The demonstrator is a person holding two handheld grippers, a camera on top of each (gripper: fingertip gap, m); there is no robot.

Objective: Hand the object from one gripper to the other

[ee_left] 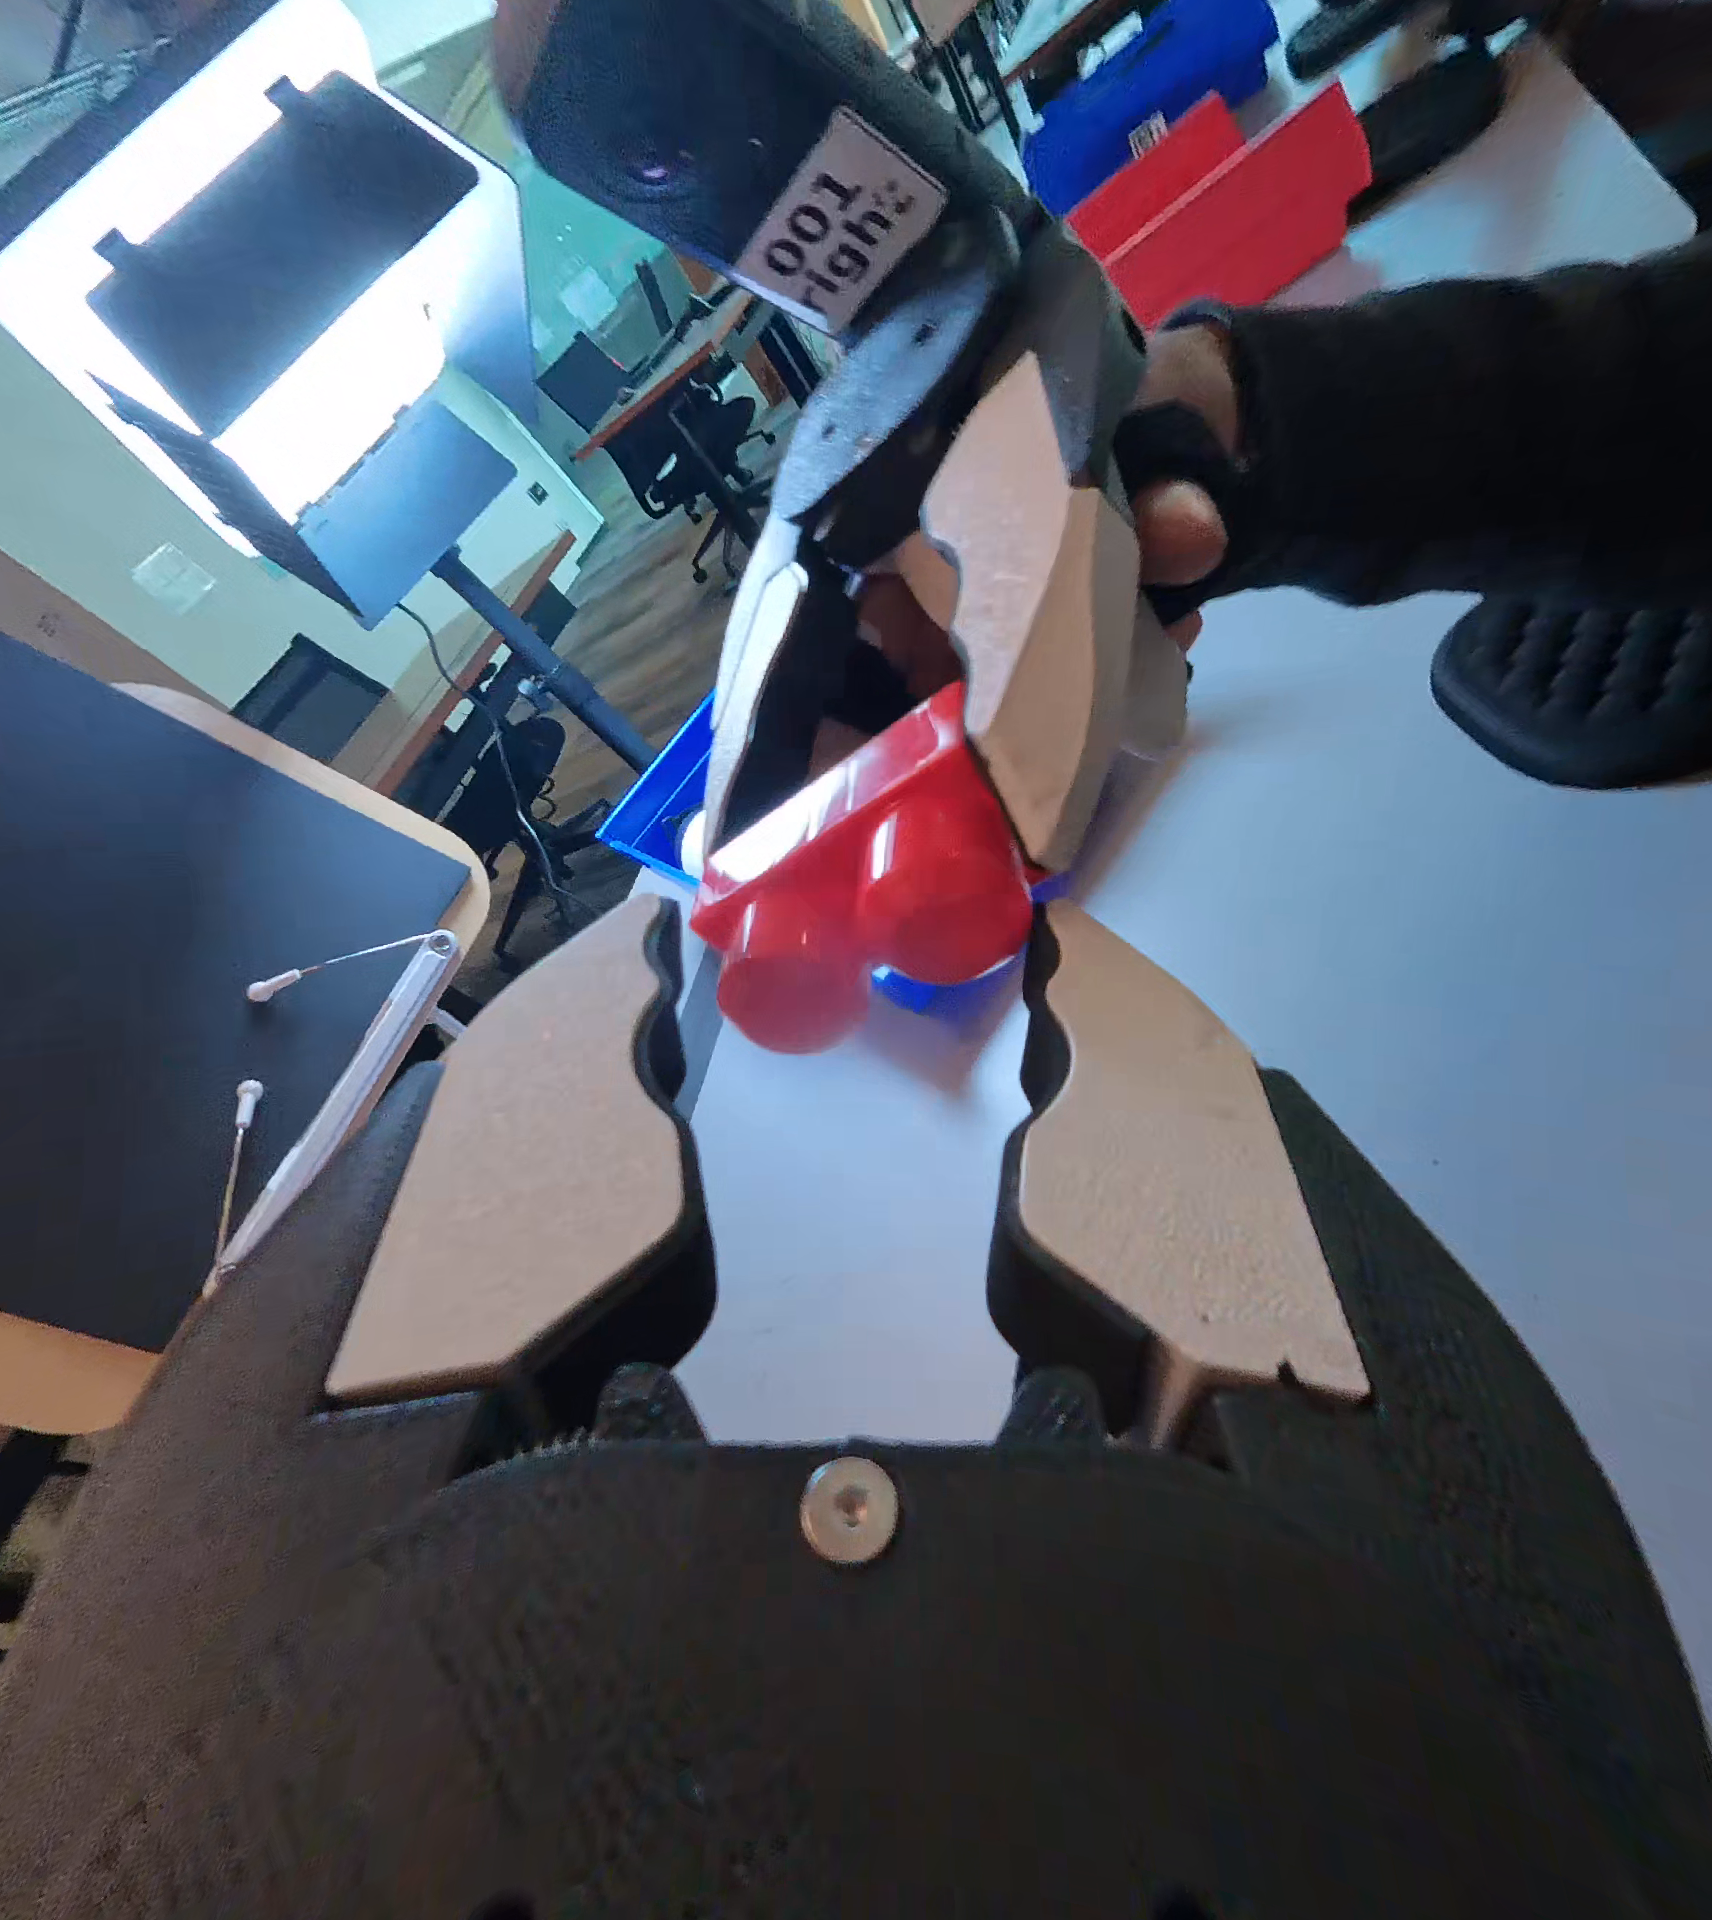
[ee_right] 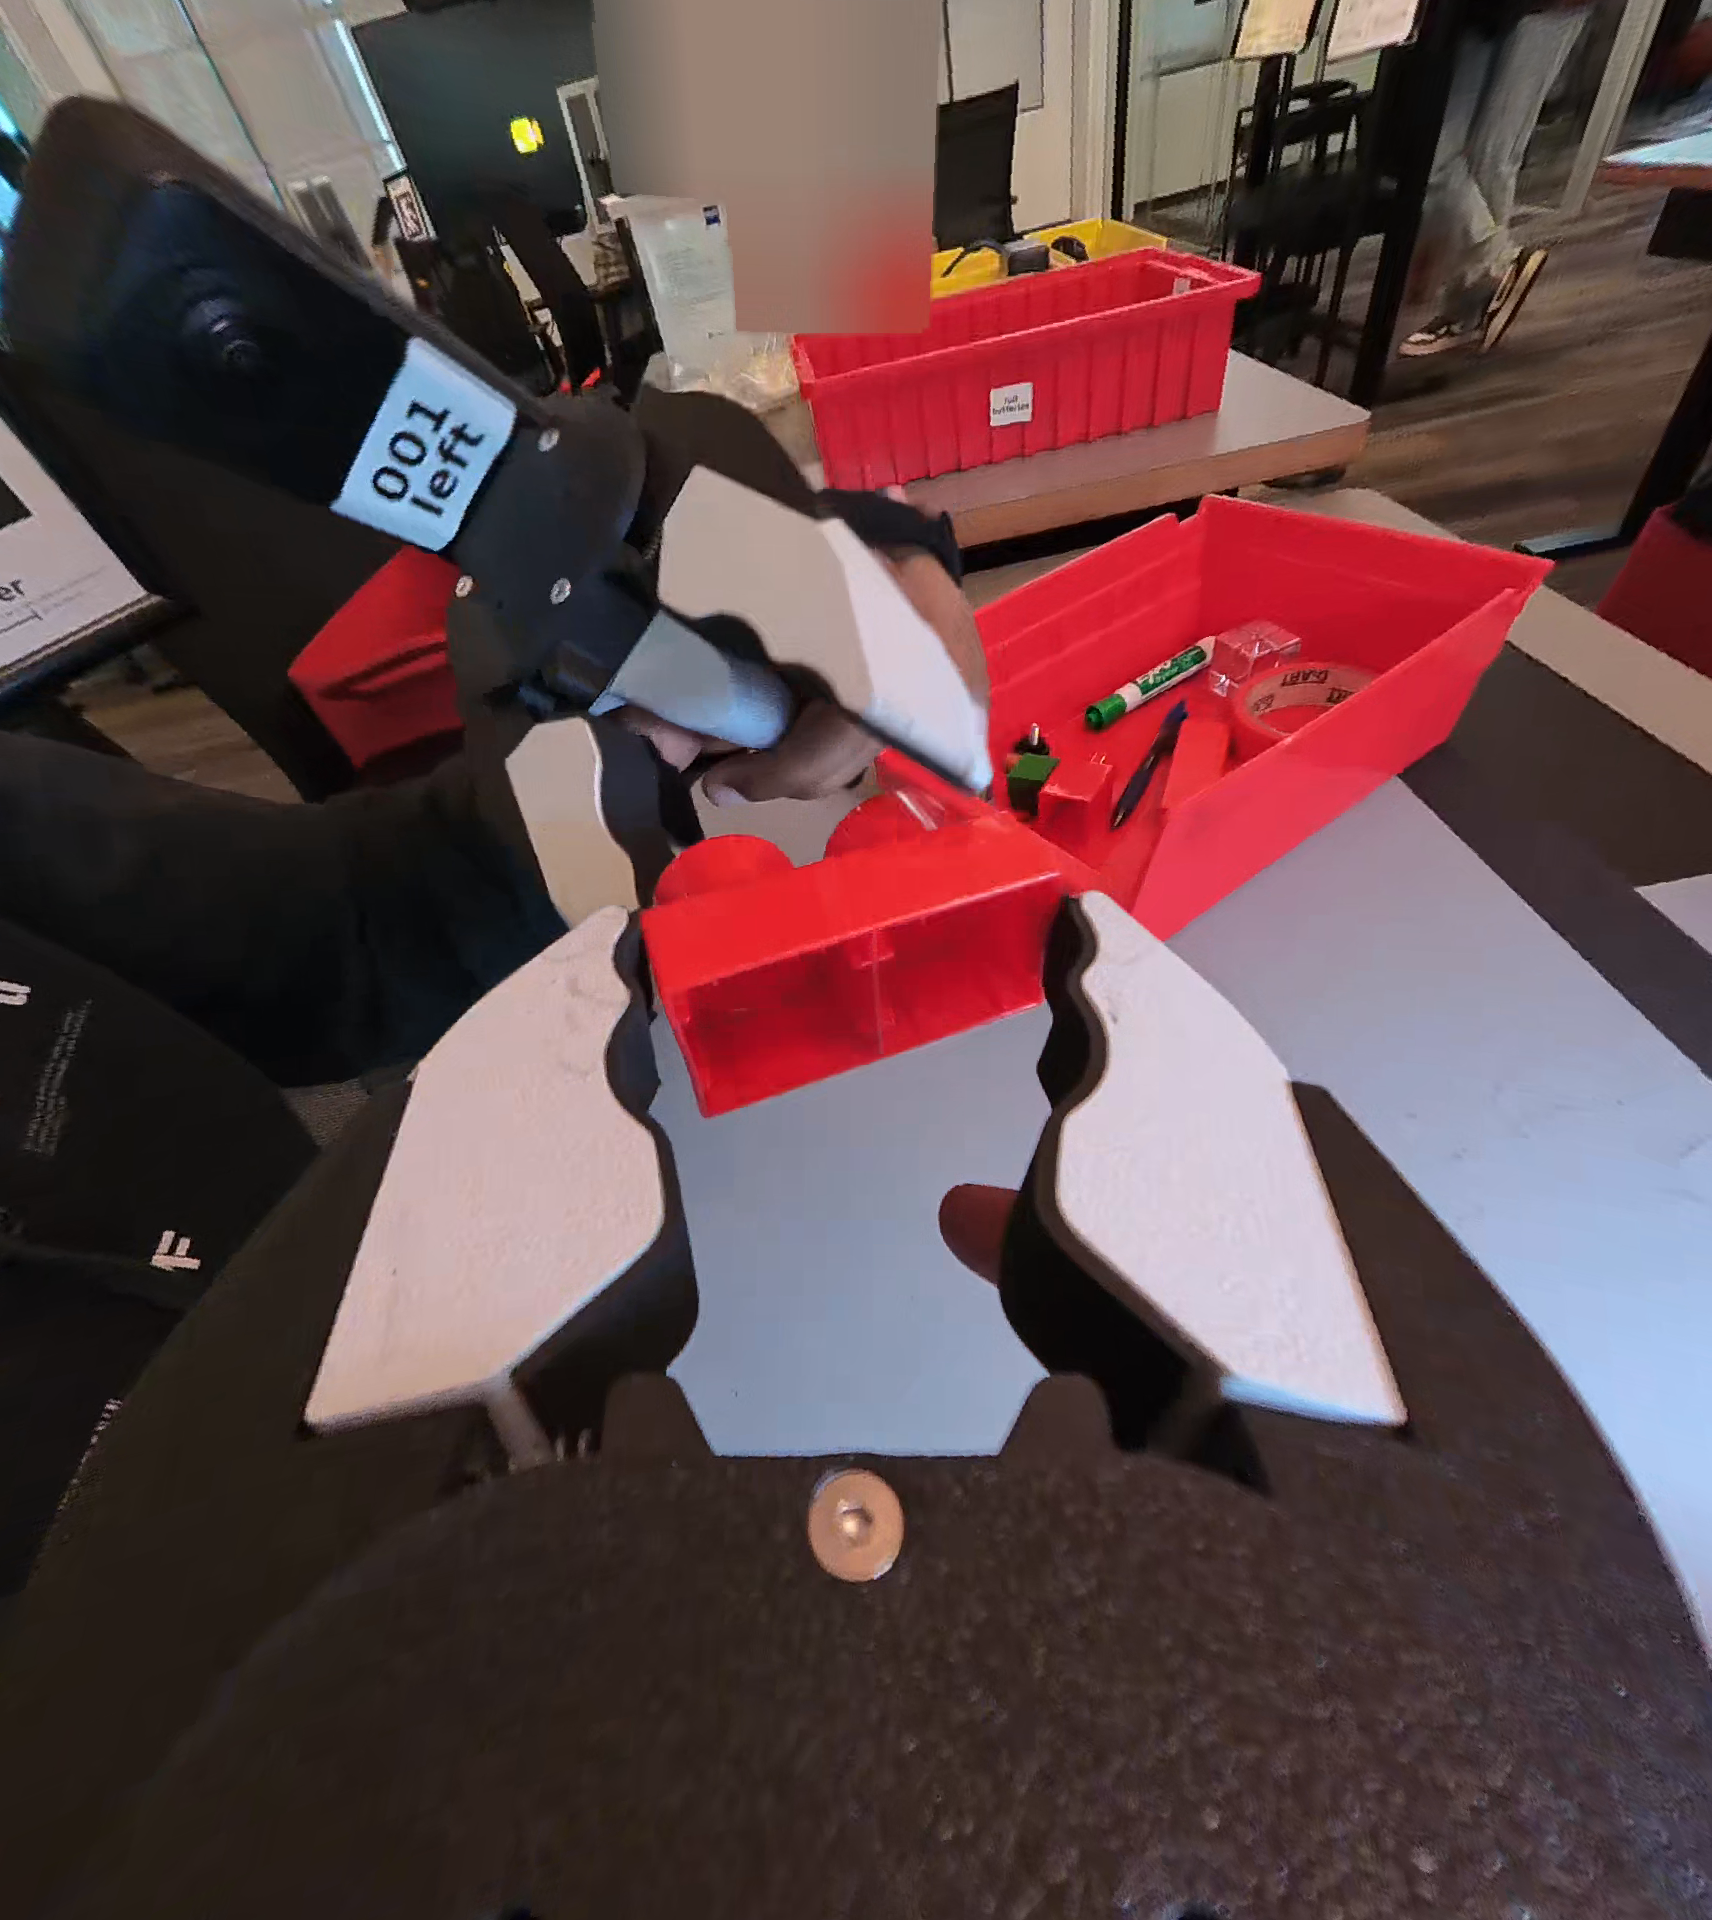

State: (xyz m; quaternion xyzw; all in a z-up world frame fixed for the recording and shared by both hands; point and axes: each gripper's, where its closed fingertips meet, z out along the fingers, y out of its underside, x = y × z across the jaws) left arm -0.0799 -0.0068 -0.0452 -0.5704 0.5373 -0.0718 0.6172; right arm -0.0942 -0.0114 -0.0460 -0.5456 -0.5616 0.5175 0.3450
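only right gripper (ee_right: 847, 935) on brick (ee_right: 852, 987)

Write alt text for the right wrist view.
The right gripper holds a red building block between its fingers above a white table. The left gripper reaches in over the block's studs, fingers apart. A red bin of small items sits behind.

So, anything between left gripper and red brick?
Nothing. Left wrist view: red brick, shut in the right gripper, sits at the tips of the open left gripper.
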